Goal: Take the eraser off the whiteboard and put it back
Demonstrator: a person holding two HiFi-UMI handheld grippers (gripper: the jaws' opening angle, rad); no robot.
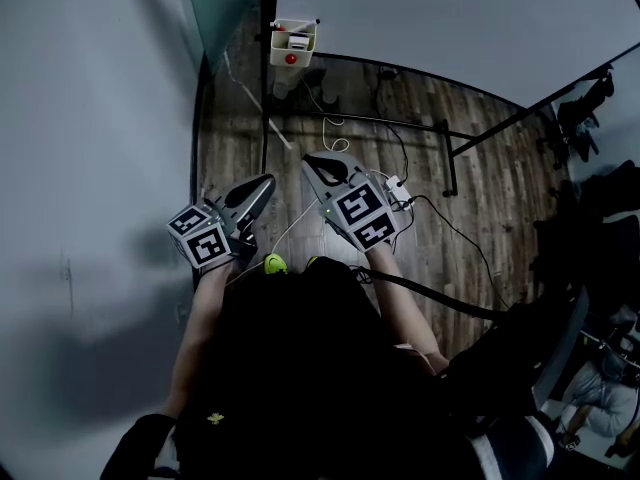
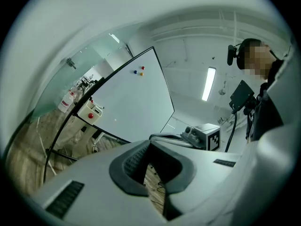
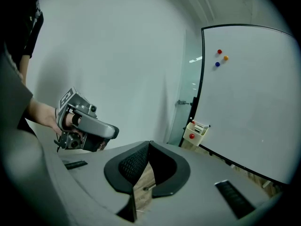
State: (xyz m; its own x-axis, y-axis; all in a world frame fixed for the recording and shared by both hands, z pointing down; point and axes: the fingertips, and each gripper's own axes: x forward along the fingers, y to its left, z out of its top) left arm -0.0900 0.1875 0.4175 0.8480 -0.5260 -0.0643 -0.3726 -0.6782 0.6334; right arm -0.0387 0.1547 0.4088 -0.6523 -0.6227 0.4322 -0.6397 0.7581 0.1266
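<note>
- In front of the person's chest, the right gripper [image 3: 149, 144] has its jaws pressed together with nothing between them; only wooden floor [image 1: 480, 188] shows through the notch under the pads.
- At 9 o'clock from it in the right gripper view, the left gripper [image 2: 150, 143] is held level. Its jaws also meet at the tips and are empty.
- In the head view the two grippers sit side by side, near each other but not touching. Both are well apart from the board.
- At 12 o'clock from the grippers in the head view, a cream holder box [image 1: 292, 43] hangs on the dark frame at the lower corner of the whiteboard [image 3: 254, 102]. It has a red round piece on its front.
- The eraser is too small to pick out for certain. The pale block lying in the top of that box is probably it.
- At 1 o'clock from the right jaws, high on the board, sit three small magnets [image 3: 221, 58], red, orange and blue.
- I judge the task has not started: nothing is gripped and neither gripper is close to the board.
- The next move calls for stepping towards the board and opening one gripper's jaws wide. They should be aimed at the holder corner and lined up with the eraser's narrow sides before closing.
</note>
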